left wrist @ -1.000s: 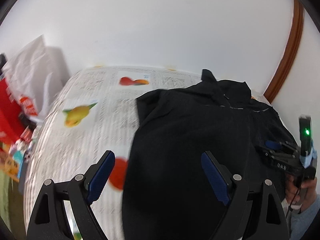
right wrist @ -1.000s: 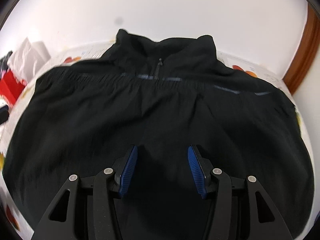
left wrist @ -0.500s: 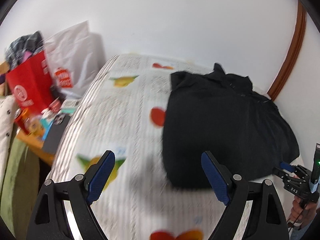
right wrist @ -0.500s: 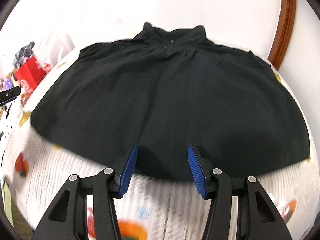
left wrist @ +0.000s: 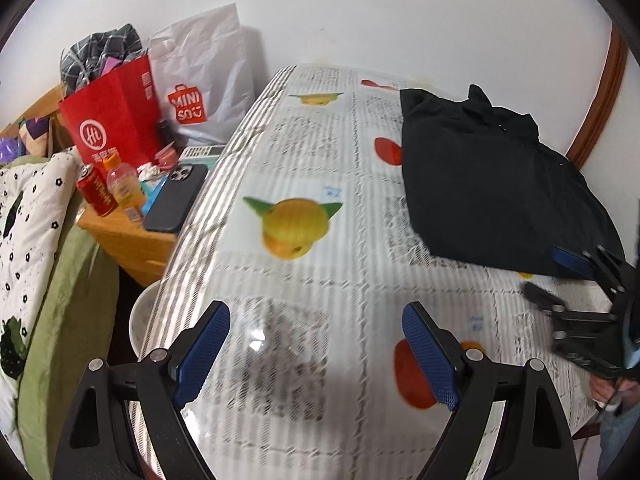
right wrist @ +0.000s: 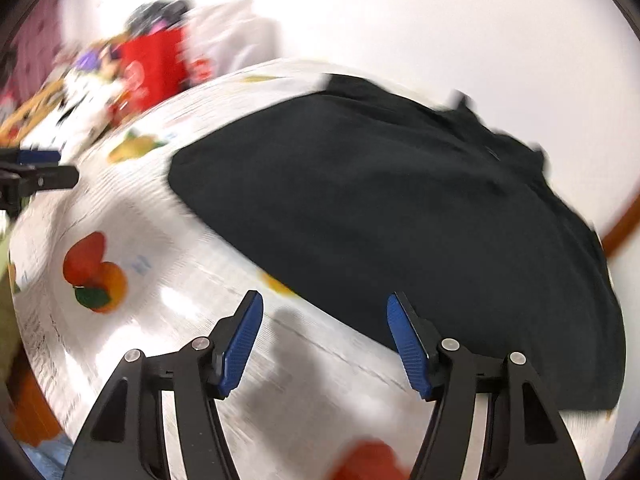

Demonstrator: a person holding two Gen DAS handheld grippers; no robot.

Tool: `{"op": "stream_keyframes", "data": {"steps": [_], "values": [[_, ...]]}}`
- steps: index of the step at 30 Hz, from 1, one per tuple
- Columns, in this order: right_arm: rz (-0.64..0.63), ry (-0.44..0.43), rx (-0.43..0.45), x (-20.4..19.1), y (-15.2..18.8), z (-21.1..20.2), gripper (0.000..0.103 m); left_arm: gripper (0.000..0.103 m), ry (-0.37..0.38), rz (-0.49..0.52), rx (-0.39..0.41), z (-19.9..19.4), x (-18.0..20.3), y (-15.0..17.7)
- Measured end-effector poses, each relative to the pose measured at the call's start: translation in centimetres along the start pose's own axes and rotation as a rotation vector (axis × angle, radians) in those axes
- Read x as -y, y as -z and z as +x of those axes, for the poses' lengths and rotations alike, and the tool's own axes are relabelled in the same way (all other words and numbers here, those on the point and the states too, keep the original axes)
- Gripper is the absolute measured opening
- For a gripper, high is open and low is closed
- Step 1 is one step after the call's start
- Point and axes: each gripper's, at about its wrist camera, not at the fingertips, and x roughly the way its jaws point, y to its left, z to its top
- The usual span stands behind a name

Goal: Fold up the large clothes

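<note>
A black zip-neck garment [left wrist: 492, 184] lies folded flat on the table with the fruit-print cloth [left wrist: 312, 168]; it also shows in the right wrist view [right wrist: 400, 216]. My left gripper [left wrist: 316, 354] is open and empty, above the cloth well to the left of and in front of the garment. My right gripper [right wrist: 324, 344] is open and empty, just off the garment's near edge; it shows at the right of the left wrist view [left wrist: 576, 280].
Left of the table stands a wooden side table [left wrist: 132, 240] with a phone [left wrist: 176, 196], a red can [left wrist: 96, 196], a bottle [left wrist: 124, 188], a red bag [left wrist: 112, 120] and a white bag [left wrist: 200, 80]. A patterned pillow [left wrist: 28, 216] lies at far left. The wall is behind.
Both grippers have pulled back from the garment towards the table's front; the left one has also swung left. The garment lies still. The right gripper has opened wider.
</note>
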Motion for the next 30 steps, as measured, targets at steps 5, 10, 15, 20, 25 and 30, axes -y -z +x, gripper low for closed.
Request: {"op": "stream_keyframes", "data": {"steps": [5, 10, 15, 20, 25, 30], "values": [[-0.134, 0.023, 0.04, -4.3, -2.9, 1.7, 0.064, 0.087, 0.017, 0.002, 0.017, -0.2, -0.7, 0.5], [-0.176, 0.061, 0.053, -5.6, -5.5, 3.5, 0.062, 0.087, 0.052, -0.013, 0.04, -0.1, -1.1, 0.4], [-0.206, 0.037, 0.049, -6.7, -6.9, 4.6, 0.024, 0.087, 0.073, -0.012, 0.051, 0.5, -1.1, 0.1], [-0.191, 0.034, 0.053, -7.5, -8.5, 4.9, 0.005, 0.087, 0.092, -0.043, 0.048, 1.1, -1.7, -0.1], [0.002, -0.079, 0.216, -3.5, -11.1, 0.0, 0.004, 0.087, 0.102, -0.028, 0.054, 0.7, -1.0, -0.6], [0.283, -0.05, 0.389, 5.4, -10.3, -6.3, 0.003, 0.087, 0.114, 0.001, 0.082, -0.3, 1.0, -1.2]]}}
